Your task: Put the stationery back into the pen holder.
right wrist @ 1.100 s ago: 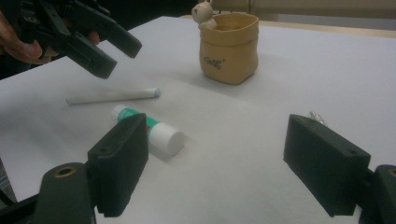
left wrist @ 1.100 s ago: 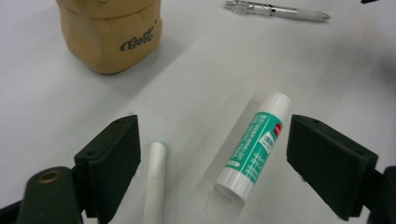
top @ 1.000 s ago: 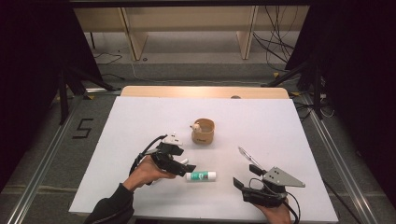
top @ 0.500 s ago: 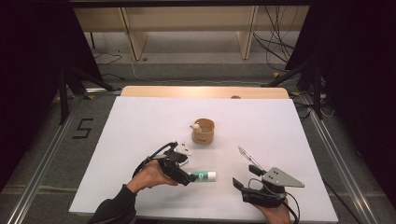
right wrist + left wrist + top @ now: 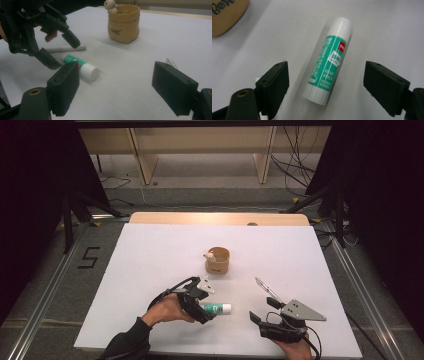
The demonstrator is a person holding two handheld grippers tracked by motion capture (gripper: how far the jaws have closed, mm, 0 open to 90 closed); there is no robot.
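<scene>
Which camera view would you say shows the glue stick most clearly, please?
The left gripper view: the glue stick lies close up between the open jaws, label readable. The right gripper view shows it farther off, partly behind a jaw; the high view shows it small beside the left gripper.

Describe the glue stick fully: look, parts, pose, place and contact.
The glue stick is a smooth, plastic-looking white tube with a green label printed GLUE STICK and a white cap, closed. It lies flat on the white table, near the front edge, between the open jaws of the left gripper, which do not touch it. Only the table touches it.
</scene>
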